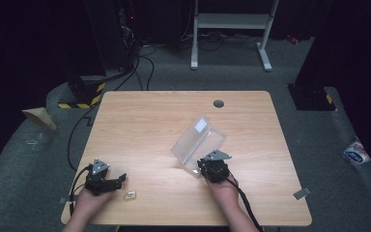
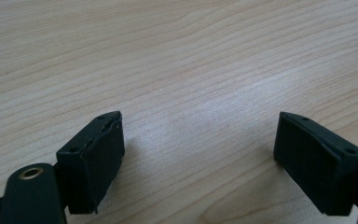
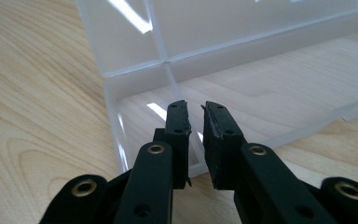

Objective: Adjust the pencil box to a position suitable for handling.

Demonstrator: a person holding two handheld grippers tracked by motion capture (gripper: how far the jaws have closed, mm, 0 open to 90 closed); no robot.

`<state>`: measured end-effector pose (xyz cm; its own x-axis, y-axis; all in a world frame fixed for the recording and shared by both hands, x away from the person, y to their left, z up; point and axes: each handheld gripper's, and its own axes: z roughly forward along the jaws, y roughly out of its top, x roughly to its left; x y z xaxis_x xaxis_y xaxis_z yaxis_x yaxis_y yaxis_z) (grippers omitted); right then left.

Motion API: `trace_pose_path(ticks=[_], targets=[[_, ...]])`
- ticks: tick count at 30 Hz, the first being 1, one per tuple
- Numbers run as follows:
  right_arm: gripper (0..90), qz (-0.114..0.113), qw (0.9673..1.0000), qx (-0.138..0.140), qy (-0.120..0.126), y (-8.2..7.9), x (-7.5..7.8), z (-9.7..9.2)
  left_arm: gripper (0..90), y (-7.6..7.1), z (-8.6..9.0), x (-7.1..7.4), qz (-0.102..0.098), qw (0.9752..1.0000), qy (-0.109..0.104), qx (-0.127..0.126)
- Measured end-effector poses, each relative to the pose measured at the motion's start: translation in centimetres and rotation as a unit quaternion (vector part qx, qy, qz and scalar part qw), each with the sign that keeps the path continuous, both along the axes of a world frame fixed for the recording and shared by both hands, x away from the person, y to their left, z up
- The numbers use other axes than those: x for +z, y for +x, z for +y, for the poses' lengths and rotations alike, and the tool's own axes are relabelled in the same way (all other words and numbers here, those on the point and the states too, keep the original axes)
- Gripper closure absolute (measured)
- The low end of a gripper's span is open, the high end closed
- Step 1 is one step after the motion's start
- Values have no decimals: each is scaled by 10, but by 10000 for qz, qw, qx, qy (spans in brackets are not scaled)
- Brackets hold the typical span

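Observation:
A clear plastic compartment box (image 1: 198, 140) lies open right of the table's middle, its lid (image 1: 200, 129) raised toward the back. My right gripper (image 1: 202, 165) is at the box's near corner. In the right gripper view its jaws (image 3: 194, 106) stand almost together over the front wall, with the thin divider (image 3: 172, 79) running into the narrow gap between them. My left gripper (image 1: 120, 180) rests low at the front left, open, and nothing lies between its fingers (image 2: 98, 154). A small pale piece (image 1: 130, 195) lies on the table just right of it.
The wooden table (image 1: 140, 121) has a round grey cable port (image 1: 218, 103) near its far edge. Beyond it on the floor are cables, a white frame (image 1: 232, 21) and black-and-yellow striped blocks (image 1: 79, 99).

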<state>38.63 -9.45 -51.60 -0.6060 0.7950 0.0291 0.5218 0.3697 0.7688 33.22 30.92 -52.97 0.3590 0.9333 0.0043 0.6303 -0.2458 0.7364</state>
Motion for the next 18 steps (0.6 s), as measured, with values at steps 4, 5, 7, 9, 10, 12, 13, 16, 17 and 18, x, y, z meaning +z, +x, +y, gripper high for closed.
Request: trace_pose_path(ticks=[4,5,7,9,10,12,13,16,17,18], targets=[[791,-17,9999,124,54,-7,0,11,165,0,0,0,0,10000,-2,5],[790,-19,9998,159,68,-8,-1,13,165,0,0,0,1,10000,0,-1],[782,-52,9997,235,77,-10,-1,17,165,0,0,0,-1,10000,2,3],[772,-40,9996,269,93,-10,-1,19,165,0,0,0,1,10000,1,-1],[752,-43,9994,325,111,-11,-1,20,165,0,0,0,2,10000,1,0],[689,-122,9992,333,192,-11,4,18,165,0,0,0,1,10000,2,-2],[681,-145,9992,263,261,-9,7,13,165,0,0,0,-3,10000,2,-3],[666,-238,9992,22,315,-5,15,-2,165,0,0,0,1,10000,1,-2],[654,-361,9986,-314,234,2,22,-20,165,0,0,0,-5,10000,1,0],[654,-361,9986,-314,234,2,22,-20,165,0,0,0,-1,10000,-1,2]])
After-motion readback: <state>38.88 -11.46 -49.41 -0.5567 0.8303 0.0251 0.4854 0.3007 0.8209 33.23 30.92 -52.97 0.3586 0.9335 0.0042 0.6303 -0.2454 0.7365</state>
